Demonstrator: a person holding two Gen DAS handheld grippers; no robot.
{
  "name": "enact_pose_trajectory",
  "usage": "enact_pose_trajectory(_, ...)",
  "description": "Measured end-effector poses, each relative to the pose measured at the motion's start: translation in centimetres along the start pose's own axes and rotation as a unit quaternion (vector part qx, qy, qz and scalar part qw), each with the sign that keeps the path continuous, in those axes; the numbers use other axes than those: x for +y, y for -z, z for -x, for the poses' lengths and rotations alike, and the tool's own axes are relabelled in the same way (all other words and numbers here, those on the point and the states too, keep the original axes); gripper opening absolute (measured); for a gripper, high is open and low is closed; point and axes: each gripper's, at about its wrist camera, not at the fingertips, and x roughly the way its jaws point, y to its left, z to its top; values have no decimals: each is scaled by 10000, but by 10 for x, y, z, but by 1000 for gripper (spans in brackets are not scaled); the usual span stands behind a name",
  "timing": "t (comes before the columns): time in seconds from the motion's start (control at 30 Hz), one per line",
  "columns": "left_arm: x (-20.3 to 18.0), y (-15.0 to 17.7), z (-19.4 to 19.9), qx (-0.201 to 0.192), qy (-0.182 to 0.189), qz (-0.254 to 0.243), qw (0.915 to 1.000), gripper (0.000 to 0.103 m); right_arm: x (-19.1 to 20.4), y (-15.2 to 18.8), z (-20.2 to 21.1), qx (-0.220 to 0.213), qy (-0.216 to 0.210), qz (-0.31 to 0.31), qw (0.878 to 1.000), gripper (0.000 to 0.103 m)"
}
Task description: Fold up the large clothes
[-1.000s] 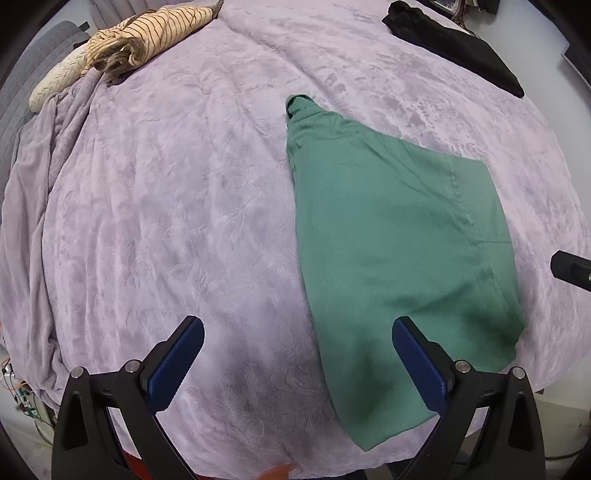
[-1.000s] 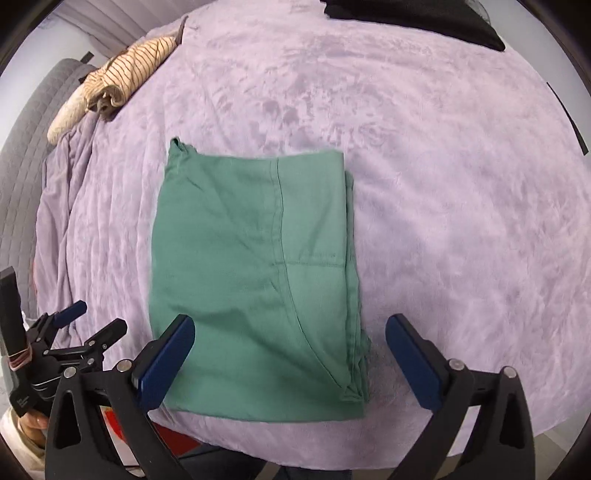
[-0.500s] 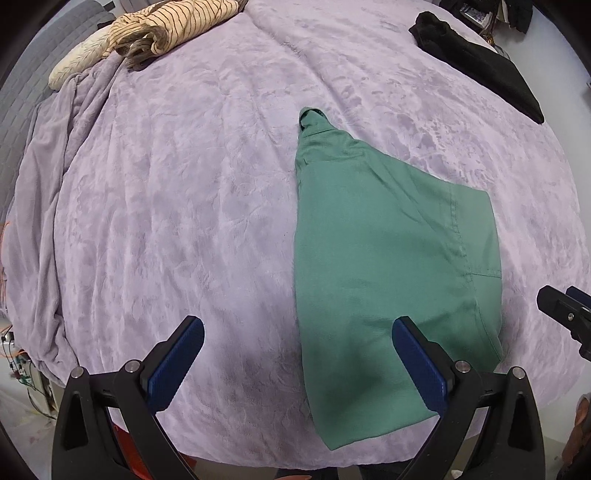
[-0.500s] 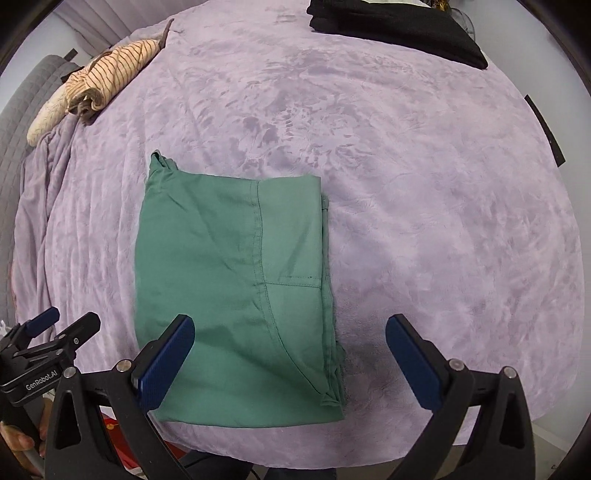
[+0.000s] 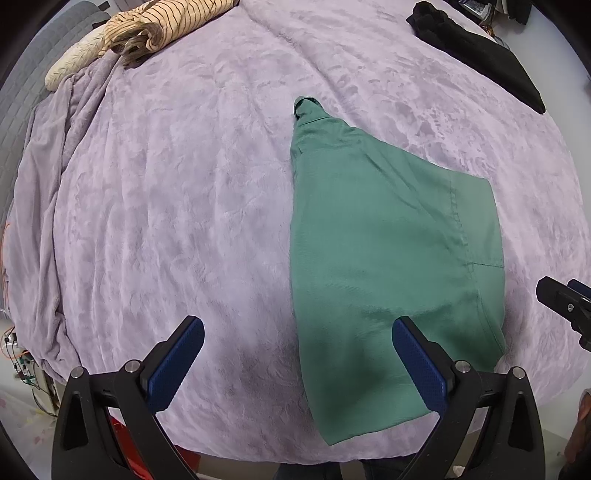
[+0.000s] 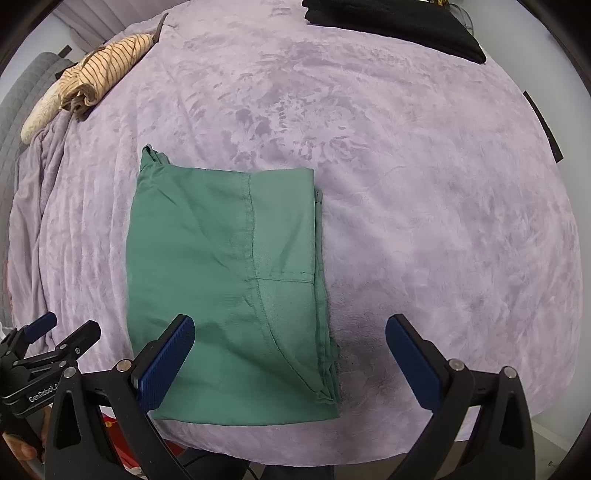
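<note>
A green garment (image 5: 388, 266) lies folded flat on the lilac bedspread (image 5: 166, 203), near its front edge. It also shows in the right wrist view (image 6: 225, 280) as a neat rectangle with a bunched corner at the far left. My left gripper (image 5: 295, 365) is open and empty, held above the garment's near left edge. My right gripper (image 6: 290, 360) is open and empty, above the garment's near right part. The left gripper also shows at the lower left of the right wrist view (image 6: 55, 343).
A striped tan garment (image 5: 162, 26) and a cream cloth (image 5: 70, 62) lie at the far left of the bed. A black garment (image 5: 480, 51) lies at the far right. The bedspread hangs over the left edge (image 5: 33, 258). A grey headboard (image 6: 22, 96) stands left.
Both grippers have pulled back and up from the bed, so the green garment looks smaller and farther. The garment itself has not moved. Both grippers stay open.
</note>
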Motion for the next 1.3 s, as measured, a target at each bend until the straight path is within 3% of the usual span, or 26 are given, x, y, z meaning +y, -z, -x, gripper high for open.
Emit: enact_pose_trajectory(1.3, -1, 1, -5, 68, -73, -52, 9999, 102, 1, 0, -5, 52, 23, -2, 10000, 103)
